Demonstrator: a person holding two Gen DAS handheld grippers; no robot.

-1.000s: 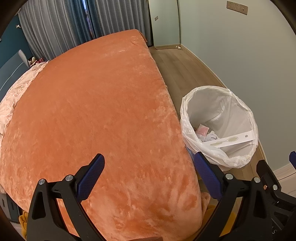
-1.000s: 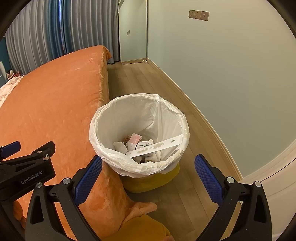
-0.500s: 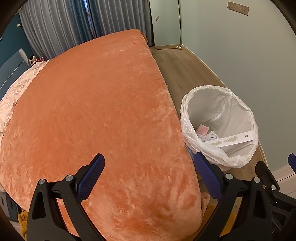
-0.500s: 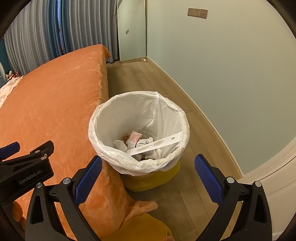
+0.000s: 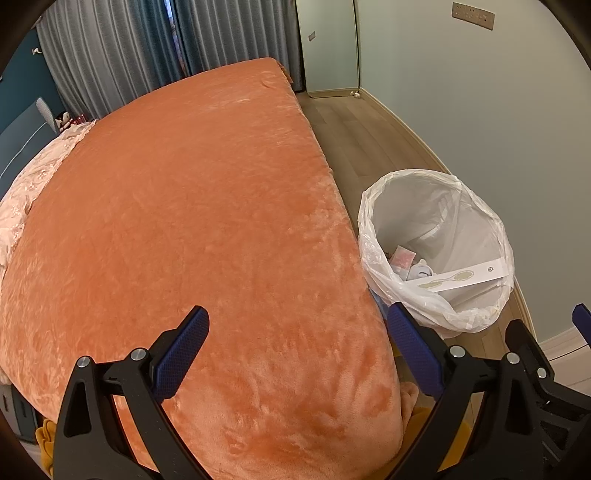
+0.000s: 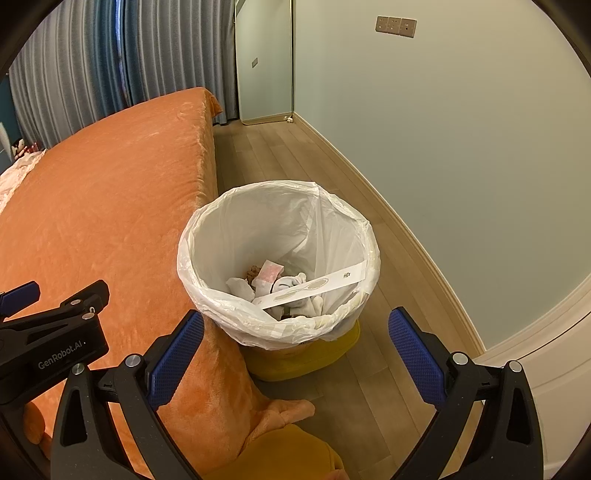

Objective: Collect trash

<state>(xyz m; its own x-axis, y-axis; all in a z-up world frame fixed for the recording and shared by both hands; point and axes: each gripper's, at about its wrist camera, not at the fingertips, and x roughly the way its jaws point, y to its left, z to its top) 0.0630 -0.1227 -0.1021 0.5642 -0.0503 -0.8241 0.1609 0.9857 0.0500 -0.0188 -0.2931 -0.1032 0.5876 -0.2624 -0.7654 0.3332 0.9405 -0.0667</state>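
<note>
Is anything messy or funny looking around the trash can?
Mostly tidy. One long white card strip lies slanted in the trash can, its end leaning up against the bag's wall instead of lying flat. Nothing has spilled onto the floor that shows.

Orange plush blanket (image 5: pixel 207 236) covers the bed, pale pink embroidered bedding (image 5: pixel 33 184) at its far left edge; grey-blue pleated curtains (image 5: pixel 122 51) behind; wood-plank floor (image 6: pixel 280 155) alongside a pale wall with switch plate (image 6: pixel 396 26); possibly a small doll (image 5: pixel 63 119) by the curtains.
</note>
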